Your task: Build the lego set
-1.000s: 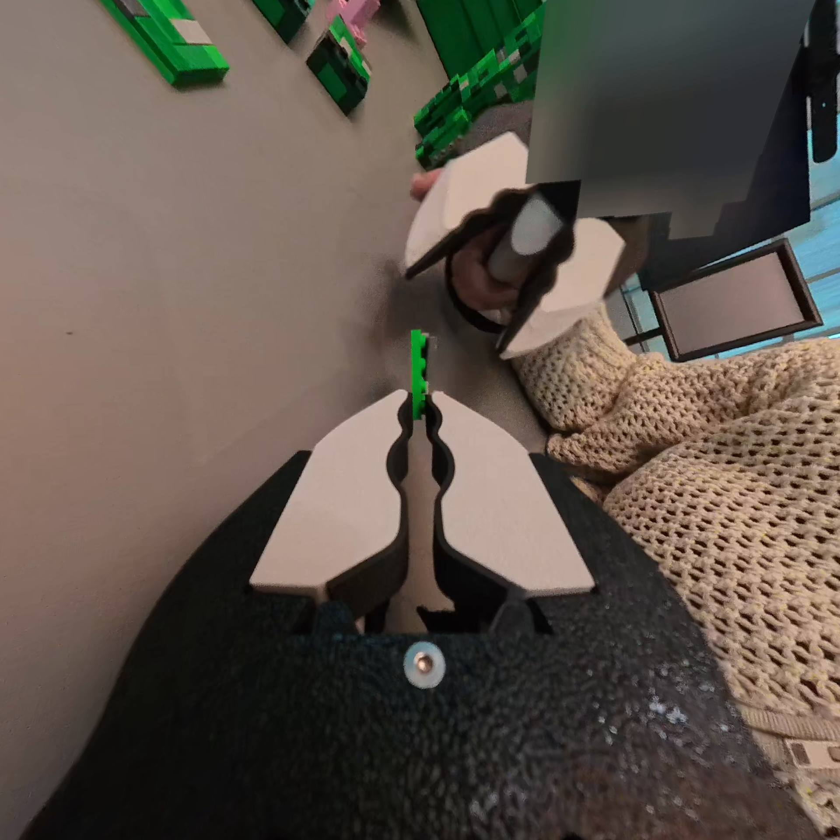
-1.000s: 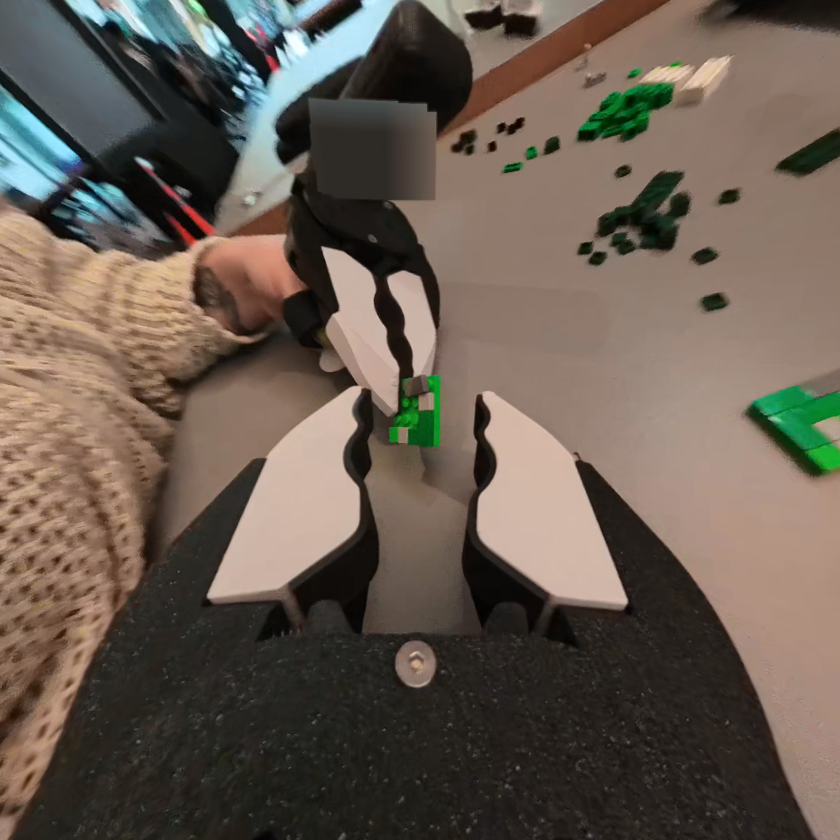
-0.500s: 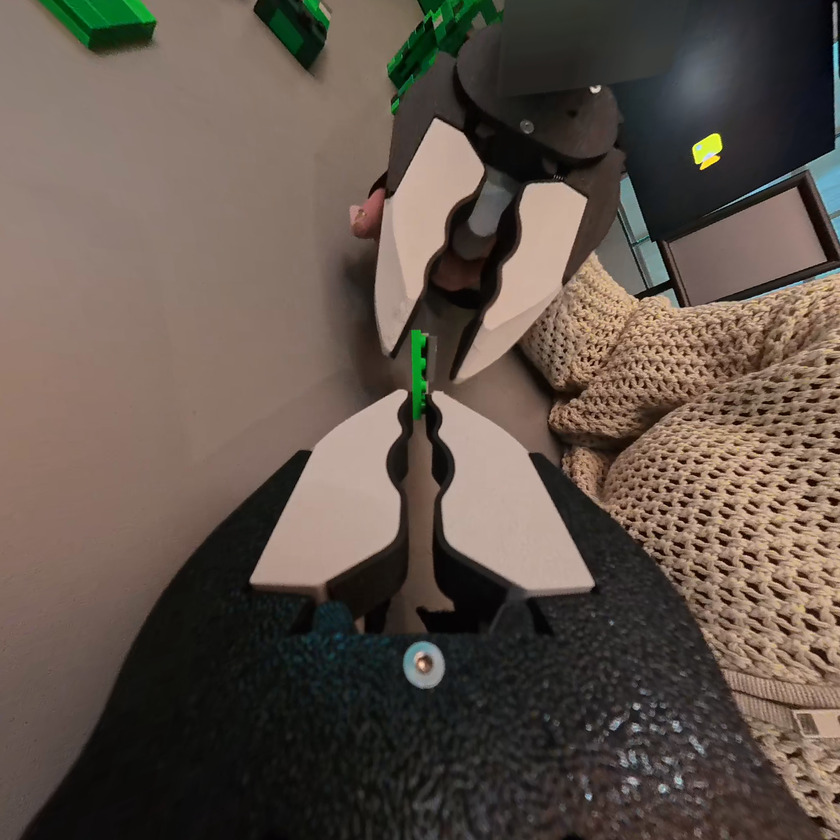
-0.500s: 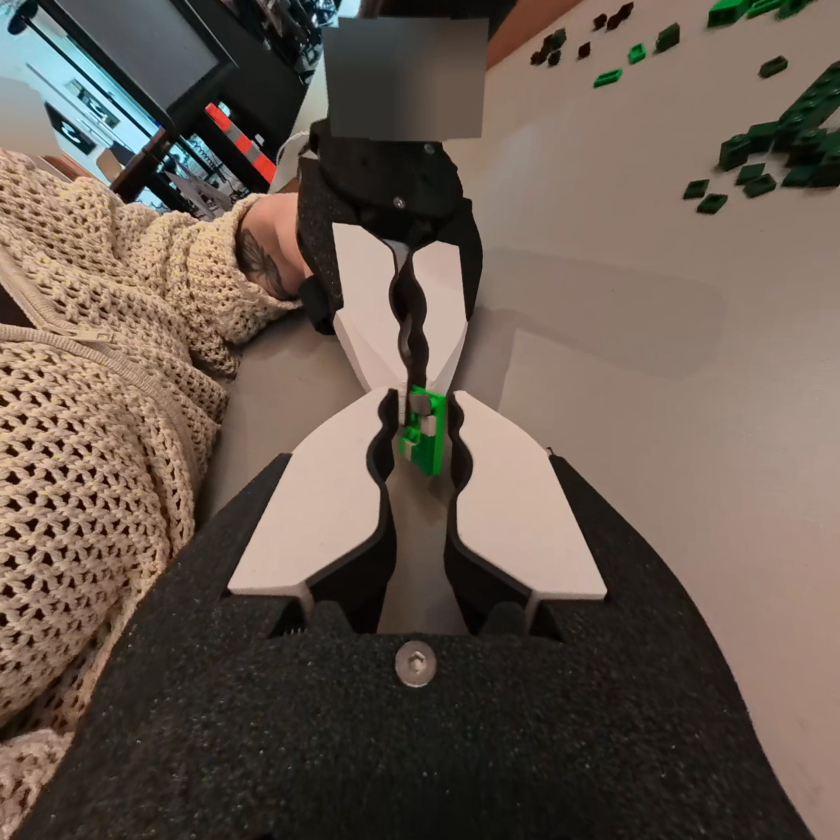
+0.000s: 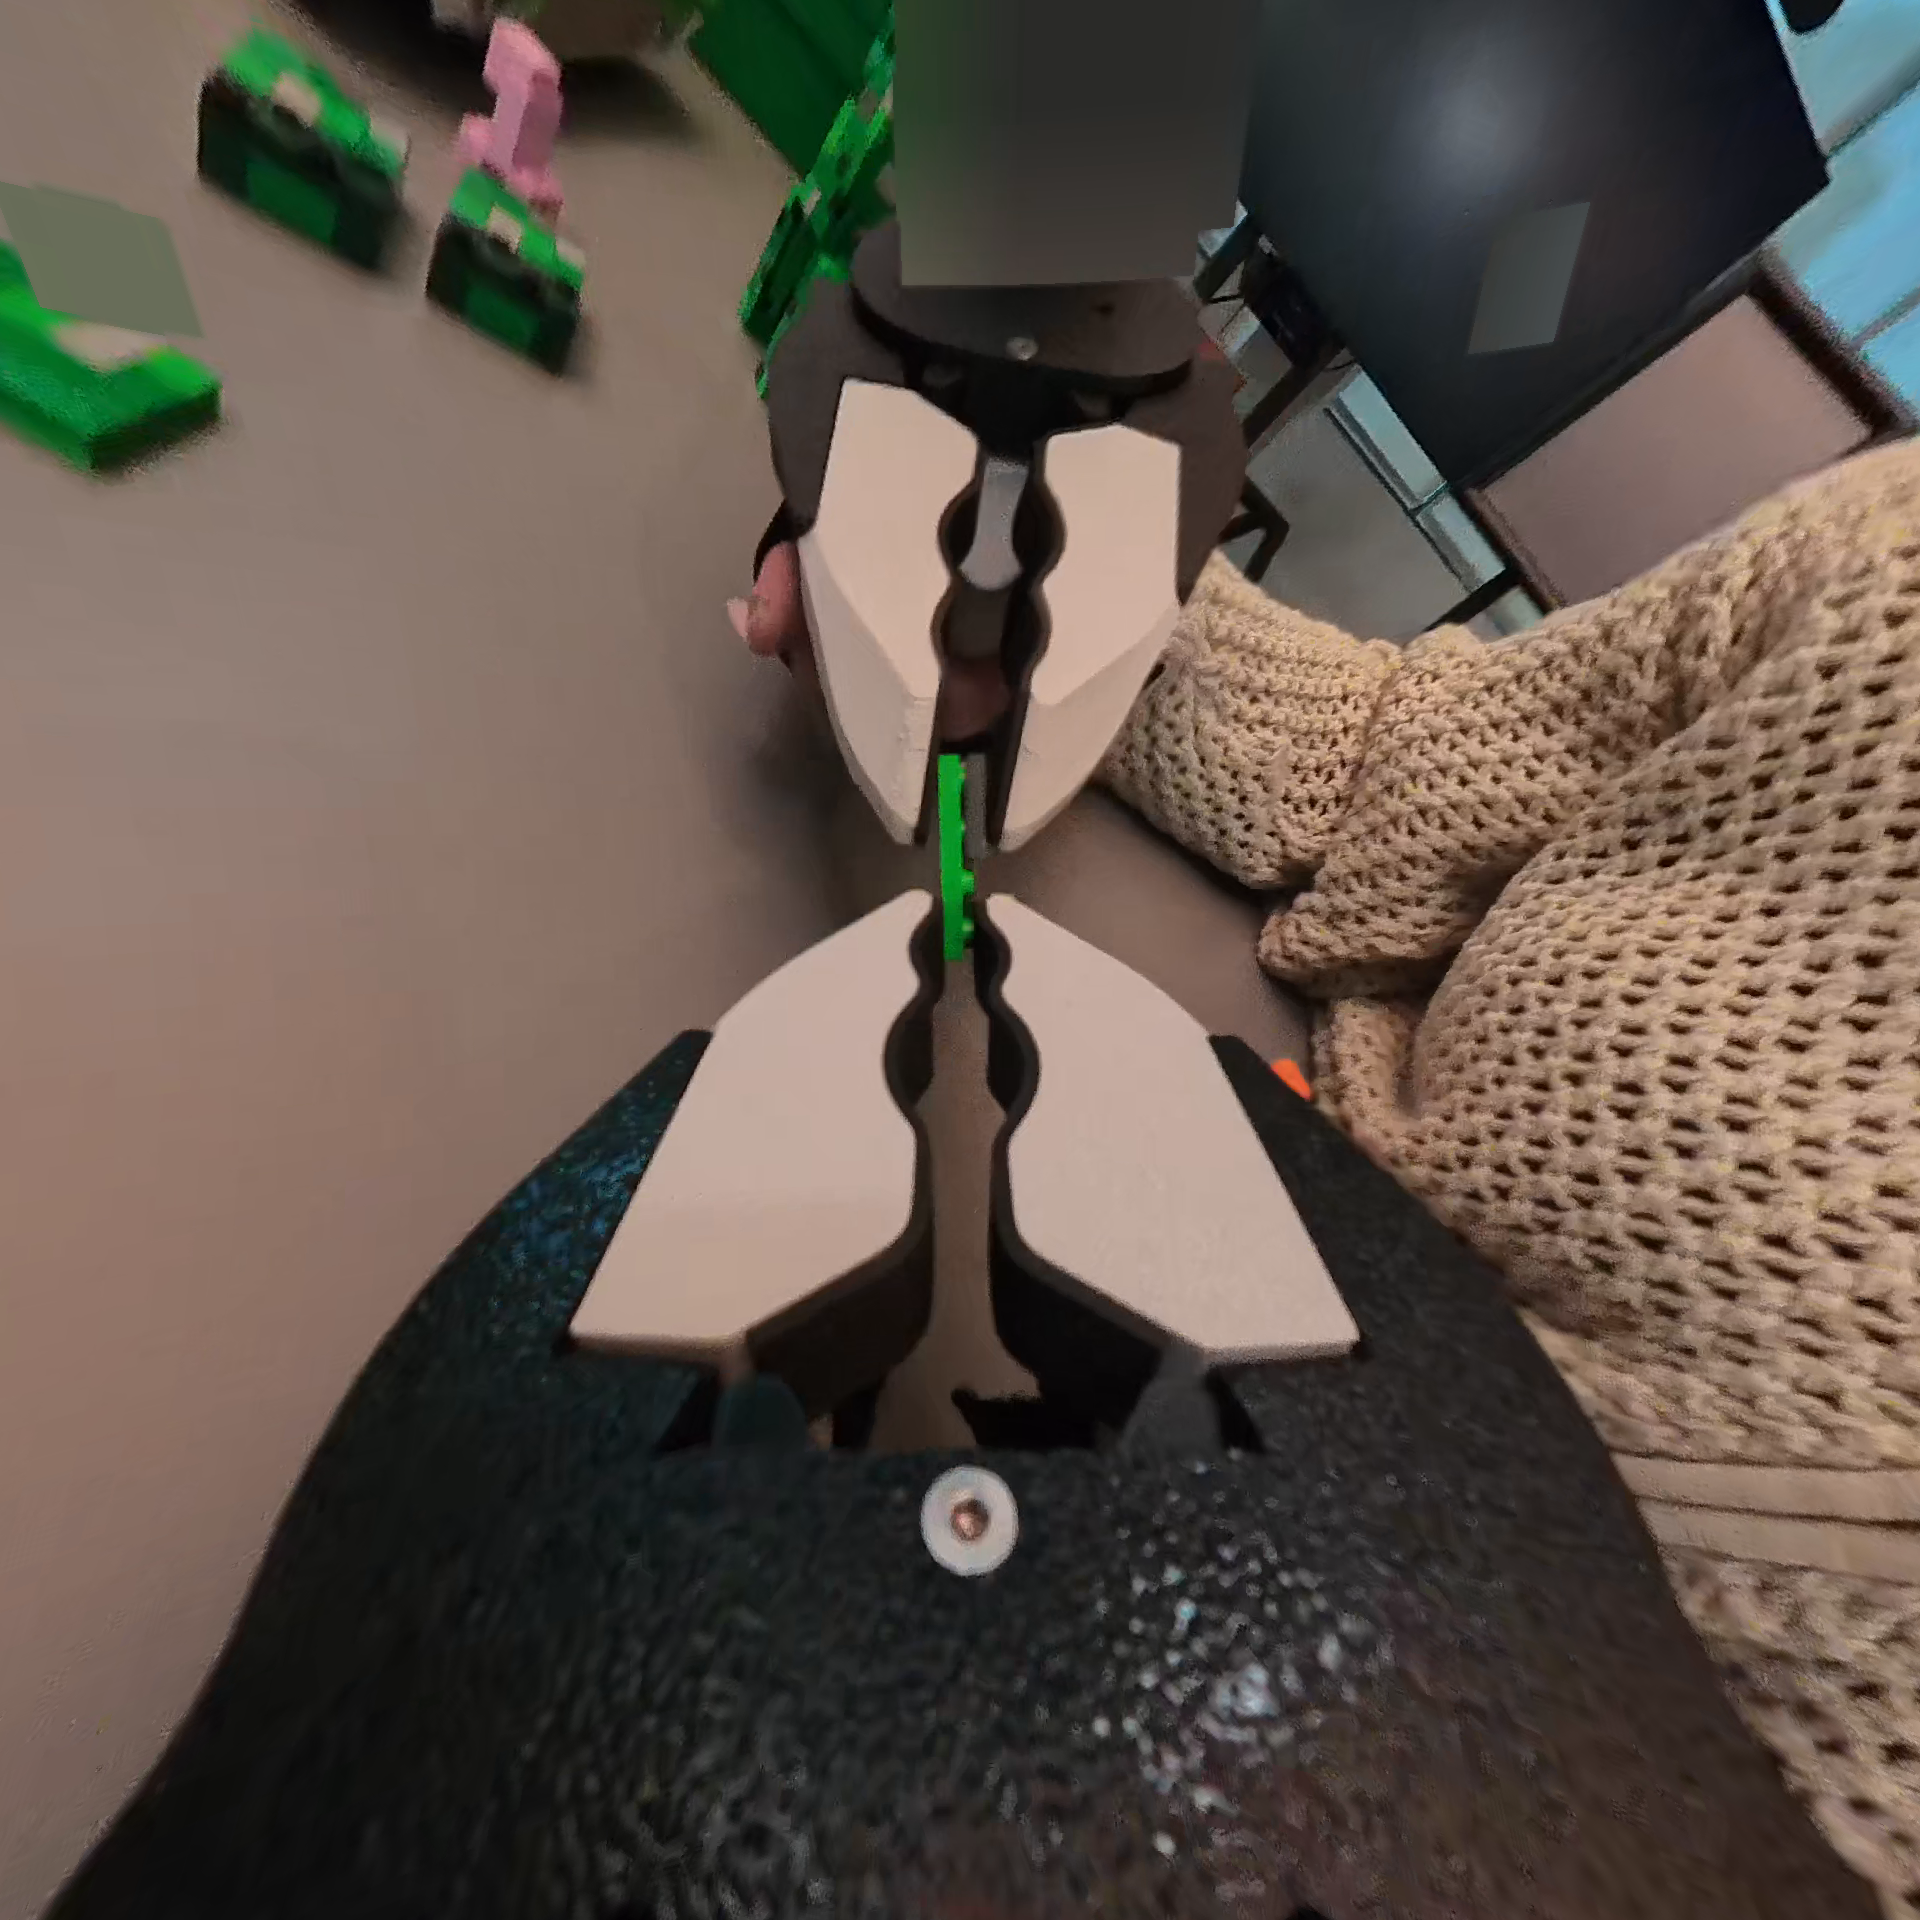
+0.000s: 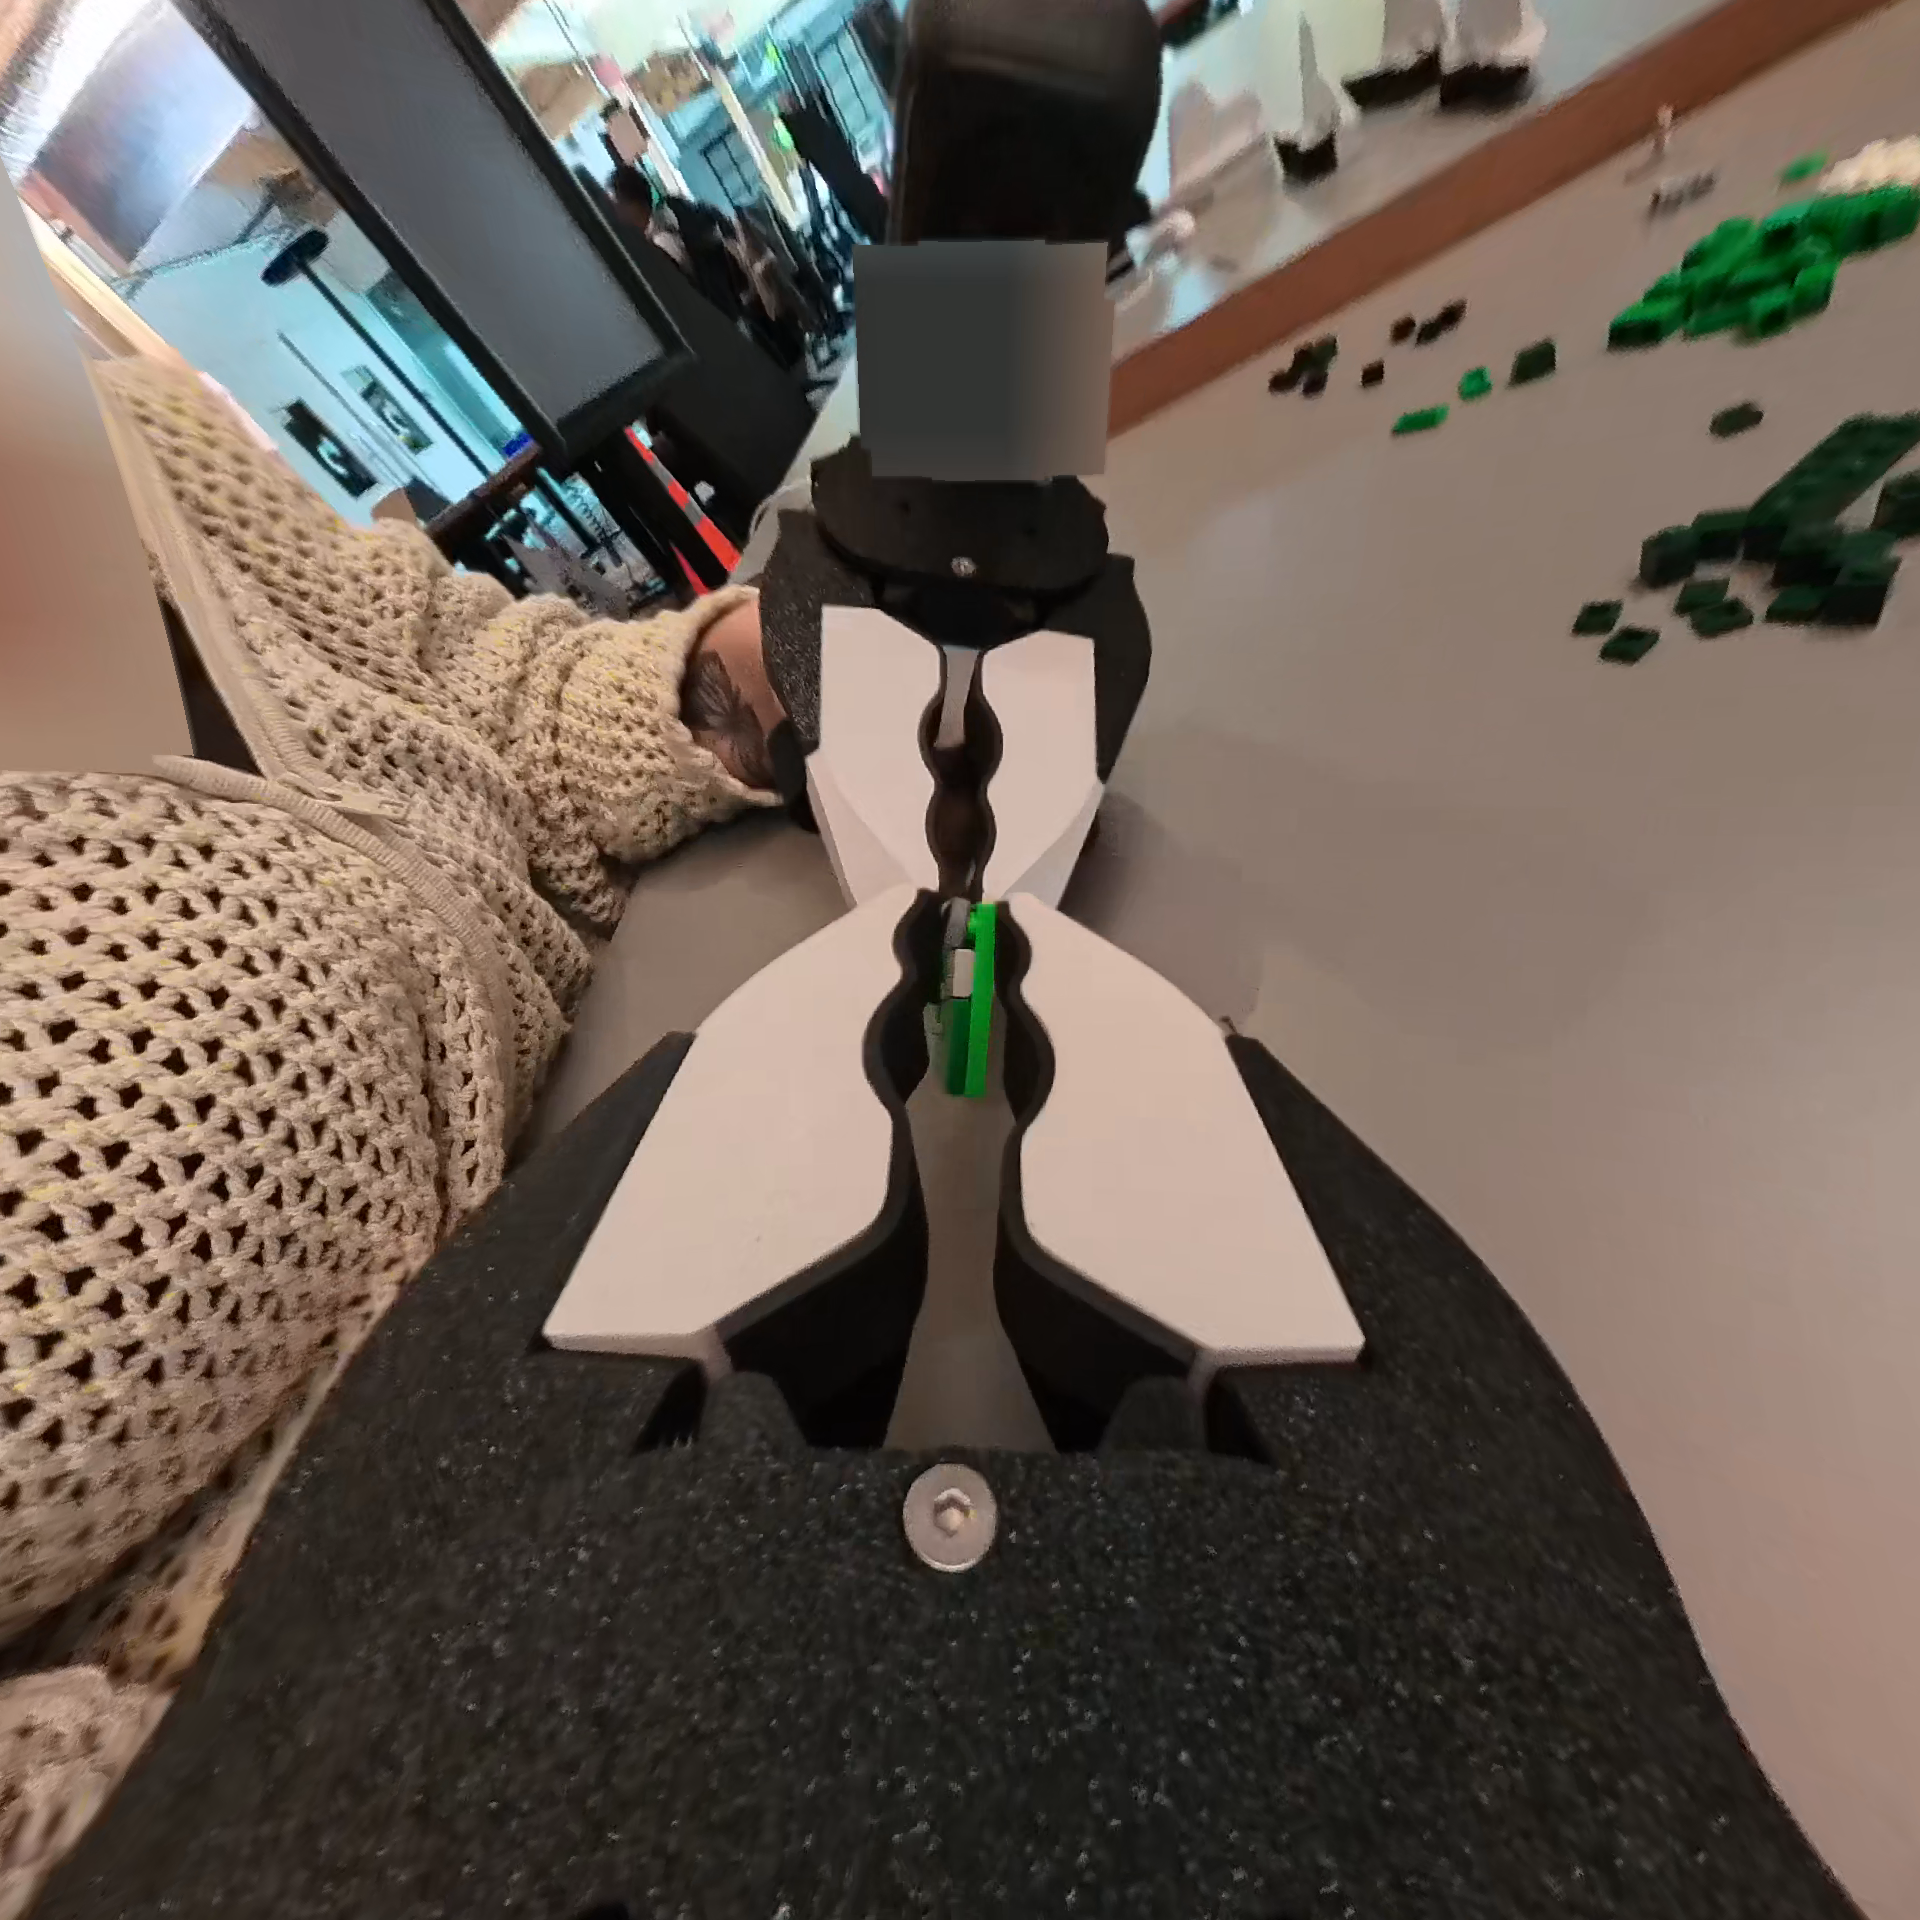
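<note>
Grey table [image 5: 312, 831] fills the left of the left wrist view, with green sub-builds blurred in its upper left; in the right wrist view loose green bricks [image 6: 1766, 281] scatter across the upper right.

At frame centre the two tools now meet nose to nose. A second ago the right gripper [image 6: 961, 914] stood wide apart short of the piece; now it has closed in around the small green plate assembly [image 6: 968, 1003], its fingers apparently clamping it.

The left gripper [image 5: 956, 914] stays clenched on the same piece [image 5: 951, 873], seen edge-on between both tips.

So both claws grip one plate, held above the table: a handover or a squeeze to seat the small grey tiles, I'd judge.
</note>
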A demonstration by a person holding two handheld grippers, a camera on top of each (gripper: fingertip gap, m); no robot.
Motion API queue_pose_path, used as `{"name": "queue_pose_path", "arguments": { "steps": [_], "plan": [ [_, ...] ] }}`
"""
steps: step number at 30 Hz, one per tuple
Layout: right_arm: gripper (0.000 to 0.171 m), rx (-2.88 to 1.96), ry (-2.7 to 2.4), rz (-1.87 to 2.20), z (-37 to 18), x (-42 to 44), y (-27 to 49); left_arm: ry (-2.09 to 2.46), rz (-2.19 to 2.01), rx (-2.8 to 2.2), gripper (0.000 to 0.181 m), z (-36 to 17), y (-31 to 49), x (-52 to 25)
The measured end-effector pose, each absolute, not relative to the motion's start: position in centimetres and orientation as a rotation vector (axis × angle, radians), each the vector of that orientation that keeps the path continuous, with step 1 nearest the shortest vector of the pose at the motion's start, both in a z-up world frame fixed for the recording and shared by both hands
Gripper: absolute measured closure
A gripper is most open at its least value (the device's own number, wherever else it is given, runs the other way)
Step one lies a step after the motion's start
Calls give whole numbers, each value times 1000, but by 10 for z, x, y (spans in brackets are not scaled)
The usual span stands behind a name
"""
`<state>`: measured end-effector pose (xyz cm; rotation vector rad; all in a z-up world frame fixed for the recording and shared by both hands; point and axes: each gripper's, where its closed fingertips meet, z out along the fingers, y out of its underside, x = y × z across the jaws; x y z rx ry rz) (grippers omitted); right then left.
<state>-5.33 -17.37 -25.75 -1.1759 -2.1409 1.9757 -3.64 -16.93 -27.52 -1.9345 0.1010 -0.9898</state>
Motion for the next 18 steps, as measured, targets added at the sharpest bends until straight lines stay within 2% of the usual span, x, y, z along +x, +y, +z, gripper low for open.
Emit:
{"name": "queue_pose_path", "arguments": {
  "steps": [11, 18],
  "plan": [
    [164, -873, -2183, 1879, -245, -37, -178, 378, -675, -1859, 177, -265, -169, -26],
    [164, -832, -2161, 1787, -243, -41, -176, 386, -580, -1838, 177, -262, -166, -31]
  ]
}}
